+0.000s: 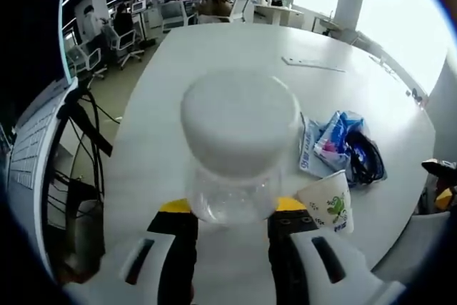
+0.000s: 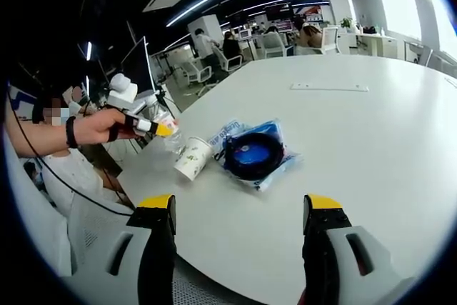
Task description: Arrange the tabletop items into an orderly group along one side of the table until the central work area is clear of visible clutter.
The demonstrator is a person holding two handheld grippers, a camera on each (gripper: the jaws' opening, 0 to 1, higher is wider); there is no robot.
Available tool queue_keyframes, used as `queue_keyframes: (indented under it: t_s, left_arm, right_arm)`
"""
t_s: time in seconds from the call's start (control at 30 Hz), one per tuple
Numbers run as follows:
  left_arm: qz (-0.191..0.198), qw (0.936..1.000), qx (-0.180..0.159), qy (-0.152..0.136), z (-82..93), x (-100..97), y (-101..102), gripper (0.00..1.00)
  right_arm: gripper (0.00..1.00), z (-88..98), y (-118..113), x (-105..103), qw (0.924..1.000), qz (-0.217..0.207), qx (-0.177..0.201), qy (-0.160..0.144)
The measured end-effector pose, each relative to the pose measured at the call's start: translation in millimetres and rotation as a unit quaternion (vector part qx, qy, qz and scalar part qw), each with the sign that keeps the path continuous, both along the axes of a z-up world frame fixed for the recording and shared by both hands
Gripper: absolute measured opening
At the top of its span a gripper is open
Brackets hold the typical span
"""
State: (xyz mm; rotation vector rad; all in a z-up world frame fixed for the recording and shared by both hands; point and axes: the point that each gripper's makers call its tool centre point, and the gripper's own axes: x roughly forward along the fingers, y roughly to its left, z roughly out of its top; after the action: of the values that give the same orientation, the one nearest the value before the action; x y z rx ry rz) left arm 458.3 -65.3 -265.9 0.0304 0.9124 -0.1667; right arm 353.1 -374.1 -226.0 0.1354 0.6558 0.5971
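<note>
Left gripper jaws clamped on clear white-capped bottle near table edge by paper cup and blue bag, right gripper jaws apart, empty; risk: slick bottle slips or bumps cup.

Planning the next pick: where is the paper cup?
The paper cup lies tipped near the table's near edge, just left of the blue bag in the right gripper view.
</note>
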Motion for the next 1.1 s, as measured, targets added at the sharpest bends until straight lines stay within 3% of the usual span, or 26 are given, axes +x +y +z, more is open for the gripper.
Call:
queue_keyframes:
  t_s: [0.43,0.53,0.87,1.1]
  left_arm:
    - [-0.015,0.9998,-0.01,-0.012,4.9,1.4,-2.7,0.43]
    - [-0.021,0.9995,-0.024,-0.003,0.7,-1.0,-5.5,0.46]
    - [-0.036,0.9988,-0.013,-0.03,2.7,0.2,-2.0,0.38]
    - [-0.014,0.999,-0.014,-0.04,3.4,7.1,-1.5,0.37]
  right_arm:
    - [0.73,-0.3,-1.6,-3.5,1.0,-0.004,0.003,0.001]
    - [0.72,-0.9,-2.2,-4.5,1.0,-0.004,0.002,0.002]
    - [0.72,-1.7,-5.7,-6.7,1.0,-0.008,0.001,0.004]
    - [0.72,-3.4,-5.5,-7.4,1.0,-0.005,-0.002,0.007]
